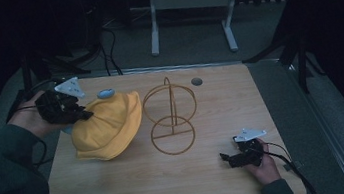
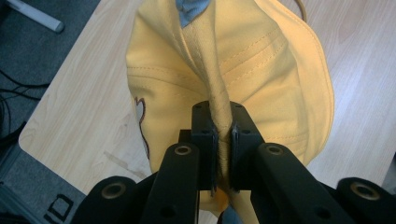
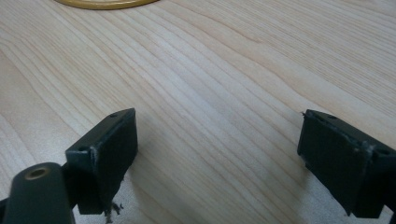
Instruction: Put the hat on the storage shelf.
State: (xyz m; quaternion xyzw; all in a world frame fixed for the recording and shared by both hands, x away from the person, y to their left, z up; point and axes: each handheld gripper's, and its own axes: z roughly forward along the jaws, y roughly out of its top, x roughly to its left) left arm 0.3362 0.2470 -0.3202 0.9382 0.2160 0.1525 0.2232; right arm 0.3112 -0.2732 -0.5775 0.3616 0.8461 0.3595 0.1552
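Hat (image 1: 108, 128), yellow cloth at left-centre of table (image 1: 172, 188), looks soft, light & floppy, so brim fold is best hold — left gripper (image 2: 223, 135) pinches it tight, right gripper (image 3: 217, 154) wide open w/ nothing.

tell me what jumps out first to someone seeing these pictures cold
The yellow hat at the table's left, its brim pinched in the shut left gripper so the fabric folds into a ridge. Next, the gold wire stand of rings standing mid-table just right of the hat. The right gripper rests open near the table's front right corner, nothing between its jaws.
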